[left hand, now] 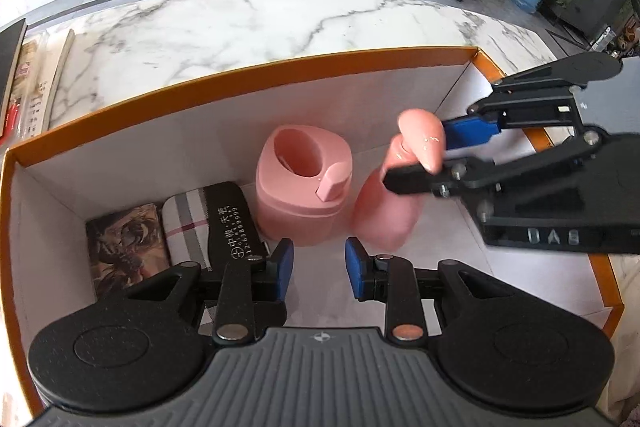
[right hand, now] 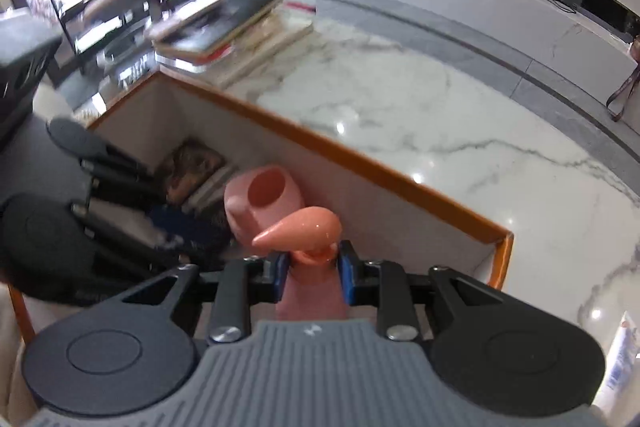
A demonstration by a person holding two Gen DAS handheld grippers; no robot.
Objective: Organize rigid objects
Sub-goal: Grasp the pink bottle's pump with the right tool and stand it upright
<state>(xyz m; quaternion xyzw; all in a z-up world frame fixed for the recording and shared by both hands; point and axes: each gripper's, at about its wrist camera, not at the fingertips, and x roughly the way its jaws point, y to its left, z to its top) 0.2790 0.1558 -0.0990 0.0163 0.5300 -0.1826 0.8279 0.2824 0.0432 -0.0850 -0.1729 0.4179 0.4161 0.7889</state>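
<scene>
Inside the orange-rimmed box (left hand: 240, 71), the right gripper (left hand: 424, 155) pinches the neck of the pink pump bottle (left hand: 384, 215), just beside the pink cup (left hand: 300, 203), while the left gripper (left hand: 319, 273) hovers spread and empty above the box floor.

Pink pump bottle (right hand: 310, 291) base hidden behind tongs, stacked books (right hand: 224, 31) motion-blurred, left tongs (right hand: 160, 227) smeared

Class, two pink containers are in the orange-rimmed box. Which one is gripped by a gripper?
The pink pump bottle, clamped at its neck by the right gripper. The squat pink jug beside it stands free, its lid open.
</scene>
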